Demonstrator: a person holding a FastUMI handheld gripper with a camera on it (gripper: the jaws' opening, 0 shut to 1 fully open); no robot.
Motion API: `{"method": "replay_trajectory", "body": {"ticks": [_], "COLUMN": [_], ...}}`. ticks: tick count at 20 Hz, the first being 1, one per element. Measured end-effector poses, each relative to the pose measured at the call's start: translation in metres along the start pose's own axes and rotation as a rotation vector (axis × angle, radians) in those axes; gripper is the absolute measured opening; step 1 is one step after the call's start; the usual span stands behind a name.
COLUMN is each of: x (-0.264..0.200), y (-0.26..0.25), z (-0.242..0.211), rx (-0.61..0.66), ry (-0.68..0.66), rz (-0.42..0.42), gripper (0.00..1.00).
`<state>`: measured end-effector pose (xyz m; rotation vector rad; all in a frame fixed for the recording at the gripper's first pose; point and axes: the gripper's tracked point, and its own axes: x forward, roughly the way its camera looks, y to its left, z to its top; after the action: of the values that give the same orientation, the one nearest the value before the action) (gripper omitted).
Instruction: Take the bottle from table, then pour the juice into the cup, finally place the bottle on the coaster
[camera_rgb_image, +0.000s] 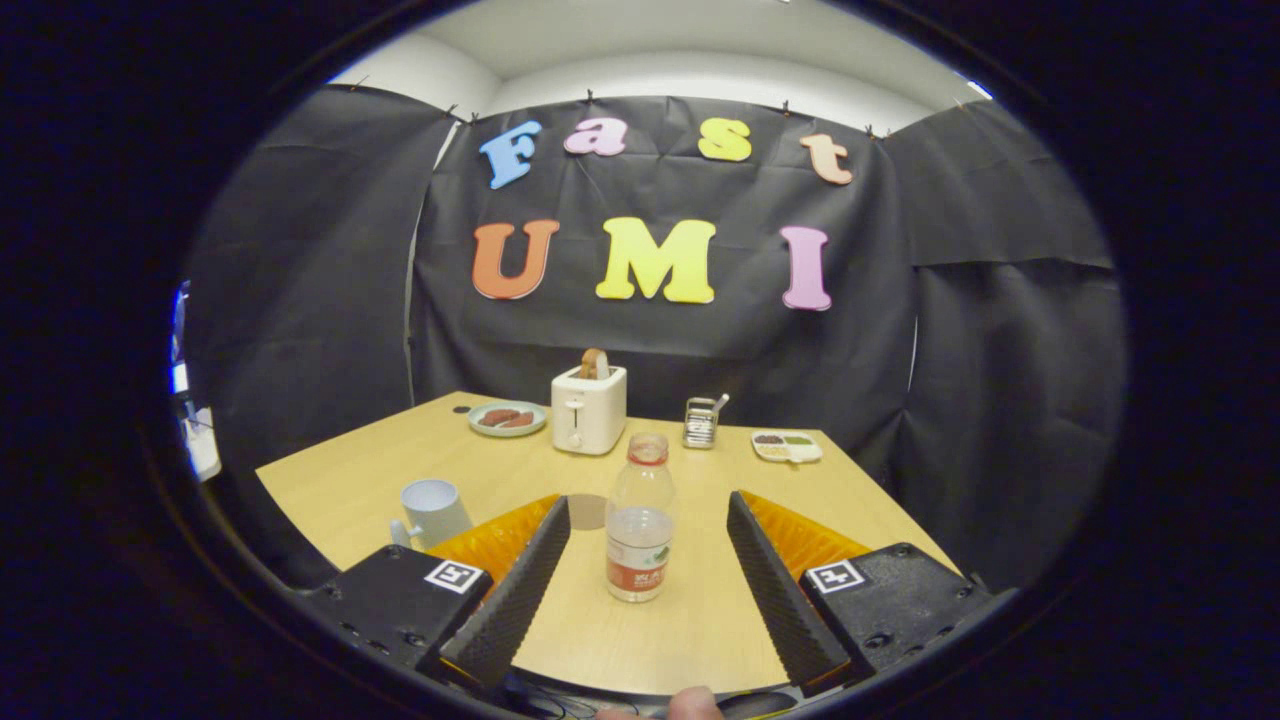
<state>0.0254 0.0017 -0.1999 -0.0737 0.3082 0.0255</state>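
A clear plastic bottle (640, 520) with a red neck ring and a red-and-white label stands upright on the wooden table (700, 620), no cap on it. It is between my two fingers, with a gap on each side. My gripper (648, 510) is open. A pale mug (434, 512) stands on the table left of the left finger, handle toward me. A round brownish coaster (588, 511) lies flat just left of the bottle, partly hidden by the left fingertip.
Beyond the bottle stand a white toaster (589, 407) with a slice in it, a plate (508, 418) of sausages, a small metal rack (702, 422) and a divided dish (787, 446). The table's edges run close to the black cloth walls. A fingertip (692, 703) shows at the bottom.
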Motion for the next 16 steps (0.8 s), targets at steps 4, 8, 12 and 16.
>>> {"method": "replay_trajectory", "body": {"ticks": [4, 8, 12, 16], "x": [0.025, 0.052, 0.078, 0.104], "y": [0.006, 0.01, 0.004, 0.007], "z": [-0.028, -0.051, -0.067, -0.075], "rx": [-0.013, 0.023, 0.095, 0.138], "ry": [0.069, 0.158, 0.222, 0.243], "rz": [0.004, 0.01, -0.008, -0.02], "gripper": [1.0, 1.0, 1.0, 1.0]}}
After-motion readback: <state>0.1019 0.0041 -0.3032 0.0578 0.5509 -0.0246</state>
